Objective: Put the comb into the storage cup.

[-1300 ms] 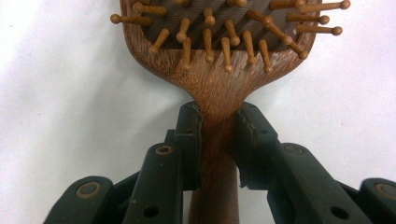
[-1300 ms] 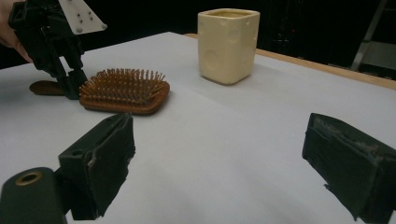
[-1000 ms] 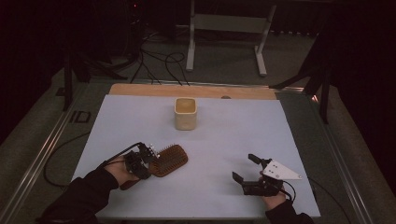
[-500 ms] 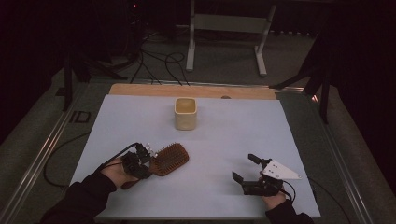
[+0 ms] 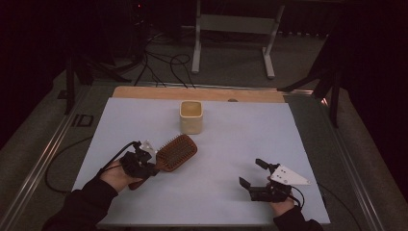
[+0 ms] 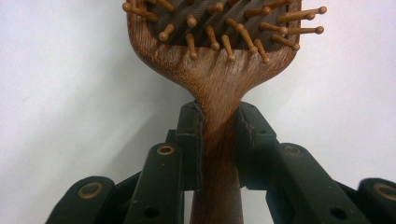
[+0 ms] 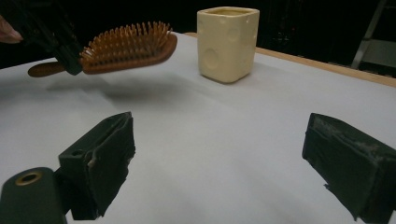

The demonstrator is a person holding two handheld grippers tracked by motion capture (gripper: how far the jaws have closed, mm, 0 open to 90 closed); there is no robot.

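Note:
A wooden paddle hairbrush (image 5: 176, 152) with wooden pins hangs just above the white table sheet, bristles up, left of the middle. My left gripper (image 5: 152, 166) is shut on the brush's narrow neck; in the left gripper view both pads (image 6: 192, 135) press the sides of the hairbrush (image 6: 219, 70). The right gripper view shows the hairbrush (image 7: 126, 46) held level over its shadow by the left gripper (image 7: 65, 51). A cream square cup (image 5: 191, 117) stands upright behind it, toward the far edge. My right gripper (image 5: 251, 172) rests low at the front right, open, nothing between its jaws (image 7: 224, 154).
The white sheet (image 5: 240, 139) covers the table, with a wooden strip (image 5: 202, 94) along its far edge. Beyond the table are a metal stand (image 5: 231, 29) and cables (image 5: 163, 67) on the floor. The cream cup (image 7: 227, 42) stands a short way past the brush head.
The left hand has lifted the hairbrush off the sheet and carried it slightly toward the cup. The right gripper has stayed where it was.

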